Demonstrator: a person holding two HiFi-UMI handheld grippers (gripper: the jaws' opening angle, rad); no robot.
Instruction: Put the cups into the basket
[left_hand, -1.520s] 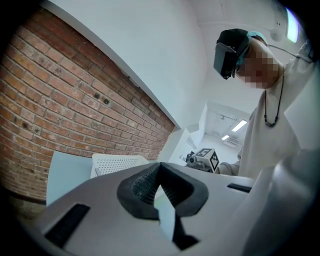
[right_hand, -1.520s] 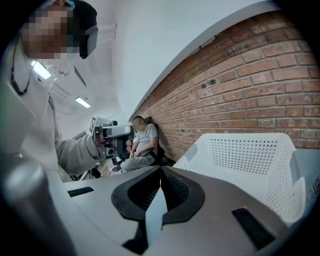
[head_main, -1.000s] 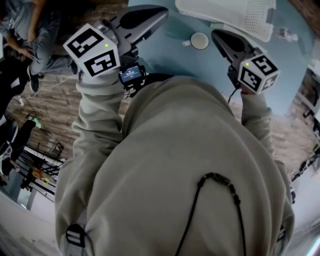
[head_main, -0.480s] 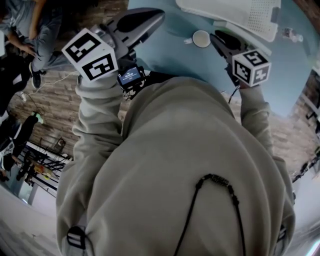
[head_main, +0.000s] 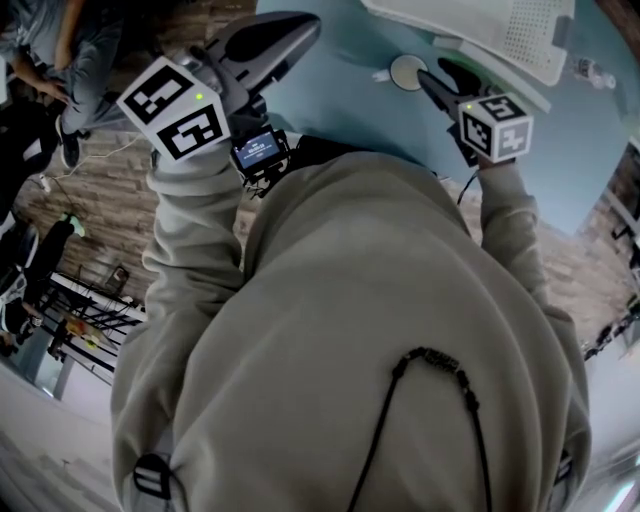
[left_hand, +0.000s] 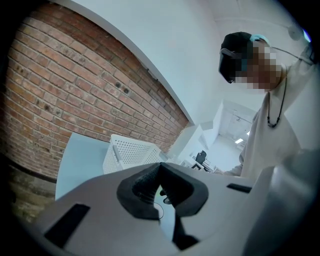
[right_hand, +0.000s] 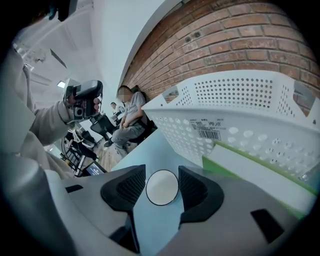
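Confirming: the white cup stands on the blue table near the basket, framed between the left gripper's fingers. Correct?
Wrong gripper. The white cup stands on the blue table near the basket, framed between the right gripper's fingers, which are opening and not pressing on it, as the right gripper view shows. The left gripper's fingers are together, empty.

Head view steeply down — gripper views low, close over the table (right_hand: 150, 152), white basket (right_hand: 240, 105) common to all.
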